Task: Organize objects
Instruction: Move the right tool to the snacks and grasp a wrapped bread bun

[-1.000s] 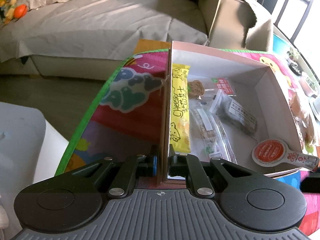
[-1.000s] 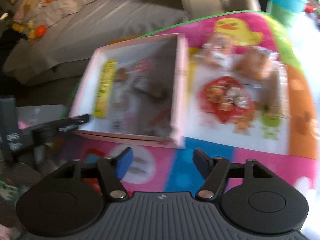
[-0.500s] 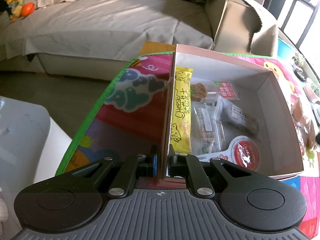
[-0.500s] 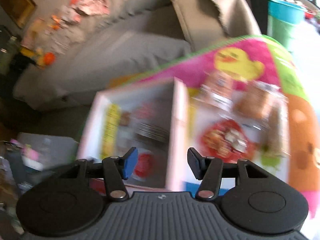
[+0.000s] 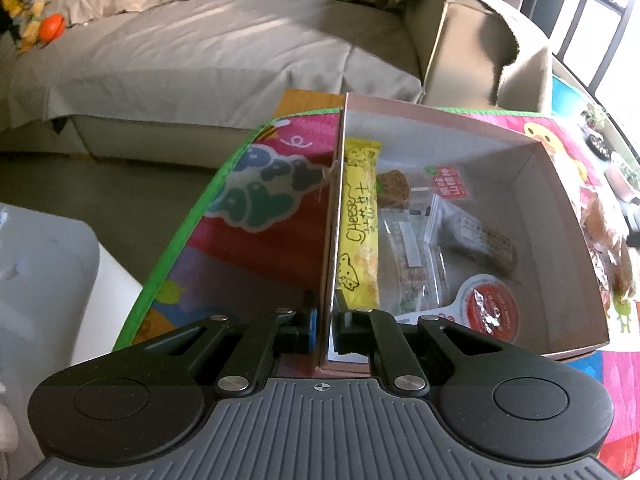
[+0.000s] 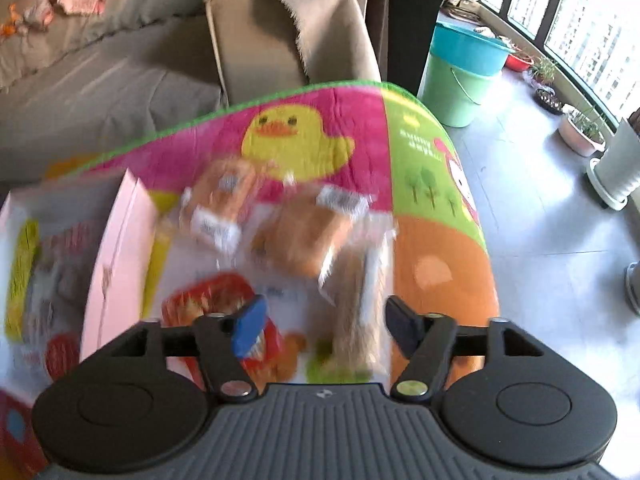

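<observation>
A pink cardboard box [image 5: 560, 216] lies on a colourful play mat [image 5: 256, 208]. My left gripper [image 5: 325, 324] is shut on the box's near left wall. Inside the box lie a yellow cheese bar [image 5: 360, 224], clear snack bags [image 5: 412, 256] and a red-lidded cup [image 5: 494, 306]. In the right wrist view my right gripper [image 6: 324, 324] hangs over the mat with its jaws opening and nothing between them. Below it lie a long brown packet [image 6: 356, 304], a red snack bag [image 6: 208, 308] and two wrapped breads [image 6: 296, 240]. The box [image 6: 116, 252] shows at the left, blurred.
A beige sofa [image 5: 208, 52] stands behind the mat, its armrest [image 6: 280, 36] near the far corner. Green and teal buckets [image 6: 460, 76] and potted plants [image 6: 580, 132] stand on the tiled floor at the right. A white surface [image 5: 44, 280] is at the left.
The right gripper swung from beside the box rightward over the loose snacks and its jaws widened. The red-lidded cup dropped from the box's rim onto its floor. The left gripper stayed on the wall.
</observation>
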The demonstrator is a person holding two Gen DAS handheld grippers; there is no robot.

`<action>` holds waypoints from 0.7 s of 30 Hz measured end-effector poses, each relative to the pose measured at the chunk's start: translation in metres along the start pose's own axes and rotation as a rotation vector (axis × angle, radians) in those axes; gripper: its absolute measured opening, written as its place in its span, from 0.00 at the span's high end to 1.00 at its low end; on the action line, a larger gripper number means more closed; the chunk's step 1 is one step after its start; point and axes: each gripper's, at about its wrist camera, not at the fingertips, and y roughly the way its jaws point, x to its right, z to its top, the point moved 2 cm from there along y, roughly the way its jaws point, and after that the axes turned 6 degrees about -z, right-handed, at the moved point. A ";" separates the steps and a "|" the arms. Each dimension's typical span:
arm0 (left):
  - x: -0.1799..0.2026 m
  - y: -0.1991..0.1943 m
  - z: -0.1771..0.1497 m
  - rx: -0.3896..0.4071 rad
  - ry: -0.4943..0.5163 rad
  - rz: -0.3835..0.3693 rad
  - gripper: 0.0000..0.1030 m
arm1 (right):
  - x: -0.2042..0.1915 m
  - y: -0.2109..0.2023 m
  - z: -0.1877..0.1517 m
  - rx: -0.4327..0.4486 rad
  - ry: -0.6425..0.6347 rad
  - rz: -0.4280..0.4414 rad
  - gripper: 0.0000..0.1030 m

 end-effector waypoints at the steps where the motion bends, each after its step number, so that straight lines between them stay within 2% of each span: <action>1: 0.000 0.000 0.000 -0.003 -0.002 0.001 0.91 | -0.001 0.002 0.004 0.004 0.011 0.011 0.30; 5: -0.003 0.002 -0.002 -0.010 -0.017 -0.002 0.91 | -0.017 0.008 0.012 0.001 0.006 0.029 0.30; 6: -0.004 0.002 -0.002 -0.011 -0.020 -0.006 0.91 | -0.023 0.010 0.010 -0.009 -0.010 0.056 0.30; 10: -0.005 0.003 -0.001 -0.016 -0.023 -0.017 0.91 | -0.052 0.025 -0.003 -0.072 -0.151 0.131 0.26; 13: -0.005 0.004 -0.001 -0.020 -0.020 -0.022 0.91 | -0.068 0.038 -0.020 -0.098 -0.250 0.126 0.26; 14: -0.005 0.004 -0.001 -0.021 -0.017 -0.025 0.91 | -0.070 0.039 -0.024 -0.104 -0.248 0.113 0.27; 16: -0.005 0.004 -0.001 -0.024 -0.010 -0.029 0.91 | -0.070 0.037 -0.029 -0.105 -0.234 0.119 0.37; 21: -0.006 0.005 0.001 -0.034 0.012 -0.043 0.91 | -0.065 0.022 -0.037 -0.130 -0.160 0.098 0.49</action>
